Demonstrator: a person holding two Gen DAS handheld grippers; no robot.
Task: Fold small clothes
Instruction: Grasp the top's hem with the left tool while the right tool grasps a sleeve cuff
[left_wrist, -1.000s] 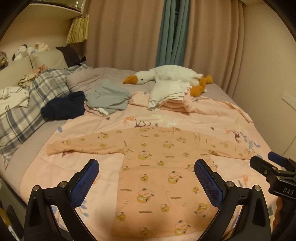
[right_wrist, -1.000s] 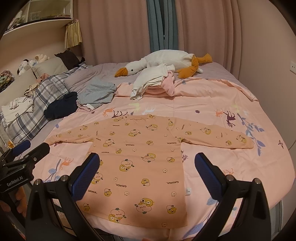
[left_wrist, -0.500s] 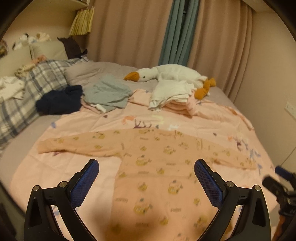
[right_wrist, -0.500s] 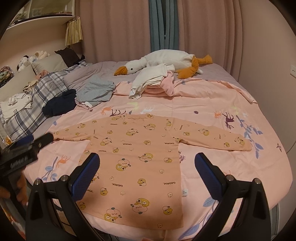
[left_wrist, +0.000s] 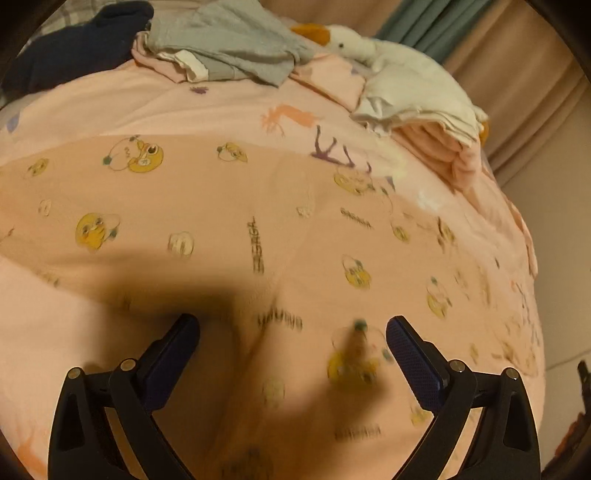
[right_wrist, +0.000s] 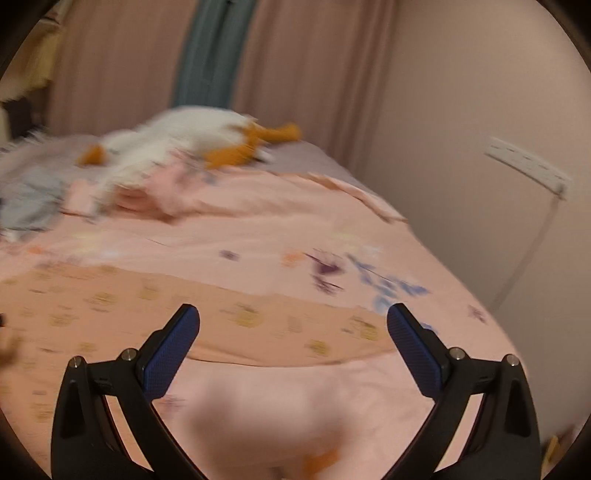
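Observation:
A small peach long-sleeved top (left_wrist: 229, 229) printed with yellow ducks lies flat on the pink bedspread (left_wrist: 207, 107). My left gripper (left_wrist: 291, 332) hangs open close above it, near where the left sleeve meets the body, fingers apart with only cloth beneath them. In the right wrist view, which is blurred, the top's right sleeve (right_wrist: 280, 325) stretches across the bedspread (right_wrist: 258, 236). My right gripper (right_wrist: 293, 328) is open low over that sleeve, with nothing between its fingers.
Behind the top lie a grey garment (left_wrist: 229, 40), a dark navy one (left_wrist: 74, 44), a stack of folded white and pink clothes (left_wrist: 428, 122) and a plush goose (right_wrist: 192, 140). Curtains (right_wrist: 221, 55) and a wall with a power strip (right_wrist: 524, 170) bound the bed's far and right sides.
Both grippers have dropped and moved forward toward the top, the left over its left shoulder area, the right swinging right over the right sleeve. Both remain open.

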